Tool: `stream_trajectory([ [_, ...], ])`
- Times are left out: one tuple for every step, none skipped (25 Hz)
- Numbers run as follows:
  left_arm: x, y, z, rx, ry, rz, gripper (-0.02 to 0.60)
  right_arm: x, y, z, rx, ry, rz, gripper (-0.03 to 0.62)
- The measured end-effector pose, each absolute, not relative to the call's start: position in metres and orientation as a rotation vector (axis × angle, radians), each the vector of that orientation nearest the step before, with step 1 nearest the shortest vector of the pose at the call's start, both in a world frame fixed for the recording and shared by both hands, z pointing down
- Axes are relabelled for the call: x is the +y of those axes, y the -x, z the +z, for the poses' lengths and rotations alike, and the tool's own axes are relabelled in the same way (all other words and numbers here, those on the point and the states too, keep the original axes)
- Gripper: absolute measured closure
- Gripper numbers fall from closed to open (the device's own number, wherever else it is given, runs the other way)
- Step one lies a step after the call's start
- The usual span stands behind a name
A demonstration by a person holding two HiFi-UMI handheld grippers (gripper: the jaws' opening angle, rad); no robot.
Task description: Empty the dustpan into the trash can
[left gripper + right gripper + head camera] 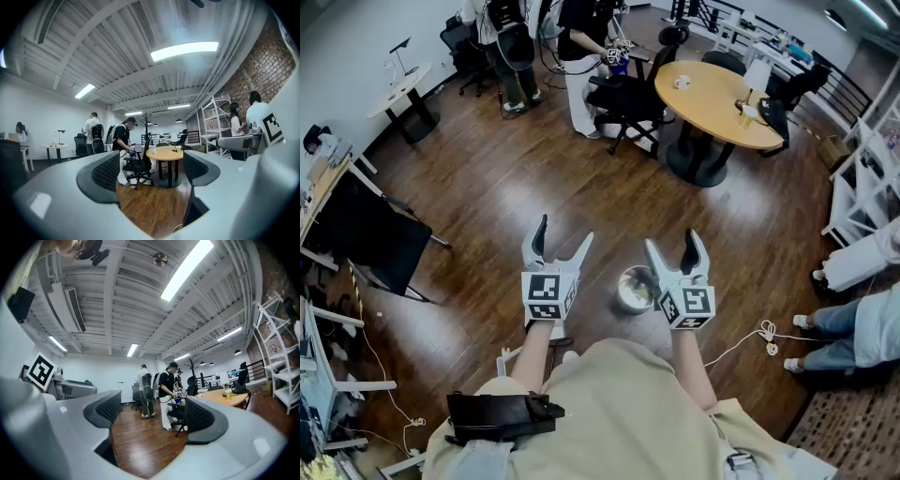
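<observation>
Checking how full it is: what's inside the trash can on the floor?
Pale litter lies in the trash can, too small to identify. The right gripper covers its right rim.

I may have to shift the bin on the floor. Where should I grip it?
Probably the rim of the bin, coming from above with the right gripper, which shows closer to it in the head view. The bin stands upright with its round mouth open, so one jaw could go inside the wall and one outside.

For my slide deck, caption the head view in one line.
Left tool and right tool held out open and empty, a metal trash can on the wooden floor between them.
</observation>
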State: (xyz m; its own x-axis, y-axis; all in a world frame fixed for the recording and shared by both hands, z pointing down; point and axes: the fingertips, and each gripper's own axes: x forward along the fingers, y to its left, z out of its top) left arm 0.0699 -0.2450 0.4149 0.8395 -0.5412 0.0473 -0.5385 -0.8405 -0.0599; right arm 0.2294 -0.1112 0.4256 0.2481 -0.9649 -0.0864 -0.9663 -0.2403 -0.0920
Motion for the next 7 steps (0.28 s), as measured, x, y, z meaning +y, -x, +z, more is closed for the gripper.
stream_trajectory([
  [-0.244,-0.073,0.414,0.863,2.971,-0.094,0.167,-0.111,-0.232,0.425,1.849,2.383,0.024,0.191],
  [-0.242,-0.077,0.414,0.855,2.972,-0.094,0.17,-0.11,-0.234,0.424,1.848,2.384,0.026,0.191],
  [-0.24,-0.08,0.414,0.847,2.971,-0.098,0.175,-0.109,-0.237,0.424,1.848,2.386,0.025,0.191],
  [-0.237,-0.084,0.415,0.84,2.968,-0.103,0.2,-0.107,-0.239,0.425,1.849,2.387,0.021,0.191],
  [-0.234,-0.087,0.415,0.834,2.965,-0.109,0.221,-0.105,-0.241,0.426,1.85,2.388,0.014,0.192],
  [-0.231,-0.091,0.416,0.829,2.961,-0.115,0.221,-0.103,-0.243,0.427,1.851,2.389,0.006,0.191],
  [-0.227,-0.094,0.418,0.825,2.957,-0.122,0.222,-0.101,-0.245,0.428,1.853,2.389,-0.002,0.191],
])
